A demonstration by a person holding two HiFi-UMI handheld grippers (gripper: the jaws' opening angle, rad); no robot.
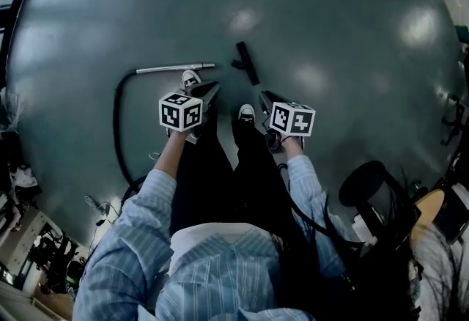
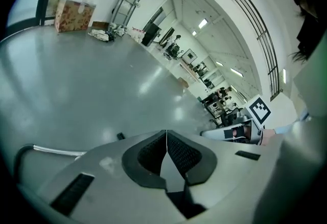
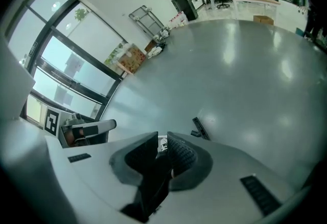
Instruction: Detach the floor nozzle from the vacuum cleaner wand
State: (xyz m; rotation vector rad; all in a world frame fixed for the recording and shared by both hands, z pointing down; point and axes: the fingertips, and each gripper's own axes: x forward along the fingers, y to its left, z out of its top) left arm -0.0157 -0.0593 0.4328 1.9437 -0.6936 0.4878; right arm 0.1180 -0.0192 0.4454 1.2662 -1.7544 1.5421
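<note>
The black floor nozzle (image 1: 247, 63) lies on the grey floor, apart from the silver wand (image 1: 176, 68), whose black hose (image 1: 117, 122) curves away to the left. I hold both grippers up above the floor, in front of my legs. In the head view my left gripper (image 1: 209, 89) and right gripper (image 1: 265, 98) are both empty. In the left gripper view the left gripper (image 2: 166, 138) has its pads together, with the wand (image 2: 53, 151) low on the floor behind. In the right gripper view the right gripper (image 3: 162, 143) is shut to a thin slit, and the nozzle (image 3: 200, 128) lies beyond it.
My shoes (image 1: 190, 80) stand just short of the wand. A black office chair (image 1: 377, 195) is at my right. A cardboard box (image 2: 74, 13) and a cart (image 2: 125, 5) stand by the far wall, with desks further back.
</note>
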